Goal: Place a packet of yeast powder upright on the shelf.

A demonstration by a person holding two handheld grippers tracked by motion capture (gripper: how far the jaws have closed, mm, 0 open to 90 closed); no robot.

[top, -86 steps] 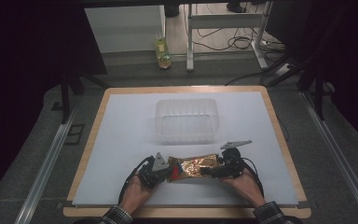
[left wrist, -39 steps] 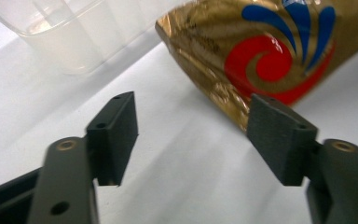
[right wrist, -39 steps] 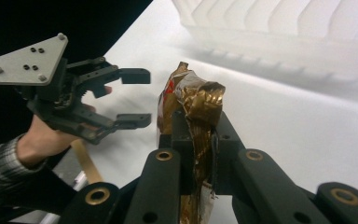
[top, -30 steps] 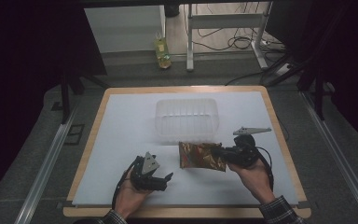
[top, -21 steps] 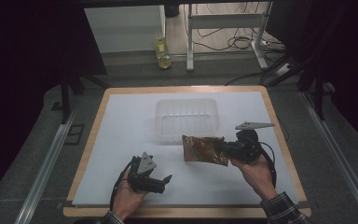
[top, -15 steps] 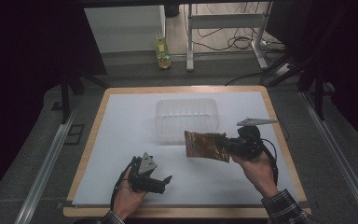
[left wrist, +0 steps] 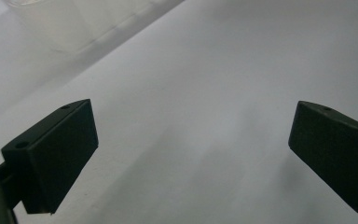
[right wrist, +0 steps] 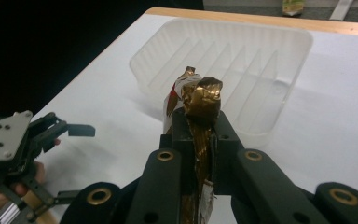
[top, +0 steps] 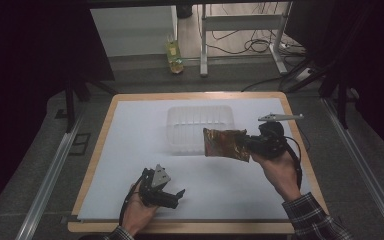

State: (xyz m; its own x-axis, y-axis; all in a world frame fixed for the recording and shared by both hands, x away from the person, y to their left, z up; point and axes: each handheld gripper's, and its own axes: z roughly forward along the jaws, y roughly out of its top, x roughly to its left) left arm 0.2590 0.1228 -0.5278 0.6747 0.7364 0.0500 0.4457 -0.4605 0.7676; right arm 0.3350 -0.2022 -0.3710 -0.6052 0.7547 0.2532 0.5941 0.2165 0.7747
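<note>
Beside the clear plastic tray (top: 200, 127), right hand-held gripper (top: 247, 145) pinches gold foil packet (top: 225, 143); left hand-held gripper (top: 178, 196) spread. Release only once the packet is over the tray's middle.

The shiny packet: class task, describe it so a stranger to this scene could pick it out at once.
Start at the white table top with its wooden rim, then find the clear ribbed plastic tray near its far middle. Just right of the tray's near corner, the right hand-held gripper pinches a crinkled gold-brown foil packet above the table. It is the one shiny, coloured thing there.
</note>
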